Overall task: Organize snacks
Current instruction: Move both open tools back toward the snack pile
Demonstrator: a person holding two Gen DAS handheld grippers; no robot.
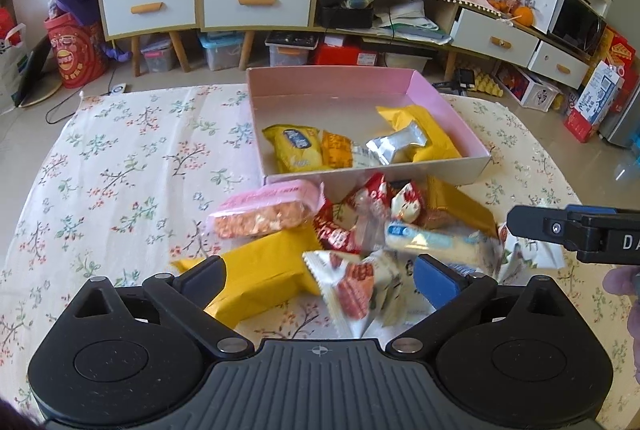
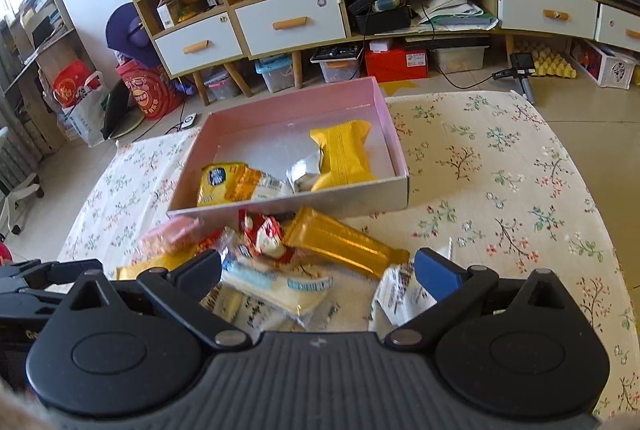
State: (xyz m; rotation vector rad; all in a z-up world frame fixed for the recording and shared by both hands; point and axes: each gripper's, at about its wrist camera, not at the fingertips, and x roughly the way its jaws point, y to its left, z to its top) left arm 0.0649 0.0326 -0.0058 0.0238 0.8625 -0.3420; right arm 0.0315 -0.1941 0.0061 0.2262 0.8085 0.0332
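Snacks [image 1: 352, 230] are lying in a loose heap on the floral tablecloth [image 1: 120, 170], just in front of the pink box's [image 1: 424, 86] near wall. Left wrist view: the left gripper [image 1: 320, 278] is hovering over the heap's near edge with jaws standing wide and nothing clamped; a yellow packet [image 1: 260, 278] and a white-and-red packet [image 1: 356, 290] are lying between the fingers, untouched as far as can be told. A pink rice-crisp bar [image 1: 264, 214] is sitting at the heap's left (only a blur in the other view). The right gripper's finger [image 1: 560, 230] is reaching in from the right edge. Inside the box, a yellow biscuit pack [image 1: 296, 150], a silver packet [image 1: 396, 146] and a large yellow packet [image 1: 424, 130] are resting against the near wall; the far half is showing bare floor.

Right wrist view: the right gripper [image 2: 318, 274] is also gaping wide, empty, over a pale cream bar [image 2: 280, 286]. A gold packet [image 2: 340, 242] is lying diagonally ahead, and a white wrapper [image 2: 400, 298] is sitting by the blue pad [image 2: 436, 274]. The box [image 2: 296, 102] is angling left here. Open cloth [image 2: 500, 170] is stretching right of the box; the left gripper's body [image 2: 24, 282] is crowding the lower left.
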